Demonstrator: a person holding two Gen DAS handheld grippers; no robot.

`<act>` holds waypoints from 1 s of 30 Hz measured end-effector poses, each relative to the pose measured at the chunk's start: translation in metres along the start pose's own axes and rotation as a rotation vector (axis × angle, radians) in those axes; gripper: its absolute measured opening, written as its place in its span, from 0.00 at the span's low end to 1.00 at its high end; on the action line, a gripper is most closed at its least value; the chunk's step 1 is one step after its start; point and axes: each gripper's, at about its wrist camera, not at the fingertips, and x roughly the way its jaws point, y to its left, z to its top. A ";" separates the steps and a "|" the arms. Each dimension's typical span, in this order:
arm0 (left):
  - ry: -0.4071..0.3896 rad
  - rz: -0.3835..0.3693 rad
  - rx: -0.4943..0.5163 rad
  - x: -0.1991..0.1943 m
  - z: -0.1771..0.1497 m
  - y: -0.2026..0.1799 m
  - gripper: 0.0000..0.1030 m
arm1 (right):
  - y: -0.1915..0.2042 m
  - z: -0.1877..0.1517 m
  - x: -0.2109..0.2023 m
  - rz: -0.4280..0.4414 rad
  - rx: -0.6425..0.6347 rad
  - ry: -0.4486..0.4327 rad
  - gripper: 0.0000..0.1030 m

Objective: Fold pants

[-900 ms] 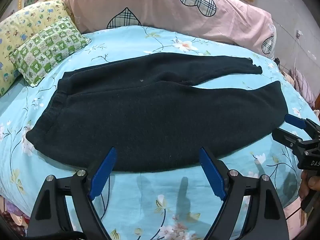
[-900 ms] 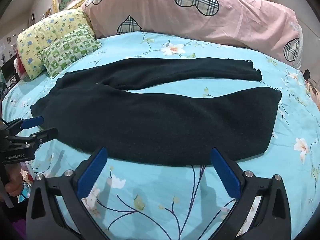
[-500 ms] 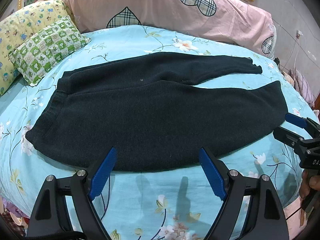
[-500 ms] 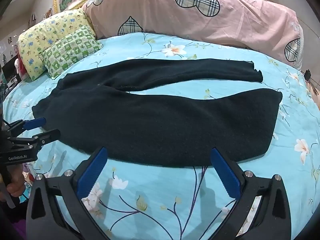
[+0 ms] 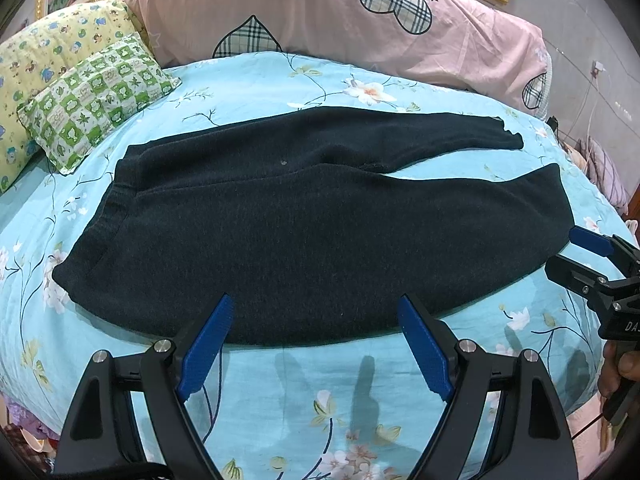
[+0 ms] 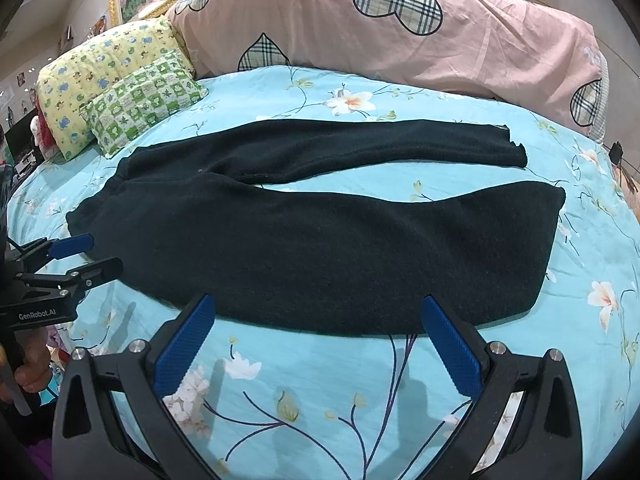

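Dark knit pants (image 5: pixel 312 216) (image 6: pixel 320 232) lie flat on a light-blue floral bed sheet (image 5: pixel 320 392), waistband to the left, both legs running right with a narrow gap between them. My left gripper (image 5: pixel 316 312) hovers over the near edge of the pants, jaws wide open and empty. My right gripper (image 6: pixel 318 312) hangs above the near leg's front edge, also open with nothing in it. Each gripper appears in the other's view: the right gripper (image 5: pixel 576 254) by the near leg's cuff, the left gripper (image 6: pixel 94 252) by the waistband corner.
A long pink pillow (image 5: pixel 340 24) with plaid hearts lines the bed's far side. A green checked cushion (image 5: pixel 96 100) and a yellow patterned pillow (image 5: pixel 44 72) sit at the far left. The bed drops off at the near and right edges. A hand (image 6: pixel 32 364) holds the left gripper's handle.
Both grippers have drifted slightly toward the pants; the jaws stay wide open and the pants have not moved.
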 end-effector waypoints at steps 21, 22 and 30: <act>0.061 -0.042 0.019 0.003 0.003 -0.003 0.82 | -0.005 0.001 -0.009 0.004 0.025 -0.017 0.99; 0.052 -0.024 0.038 0.004 0.003 -0.004 0.82 | -0.007 0.000 -0.009 0.003 0.029 -0.019 0.99; 0.041 -0.022 0.063 0.009 0.007 -0.008 0.82 | -0.023 0.001 -0.014 -0.009 0.066 -0.028 0.99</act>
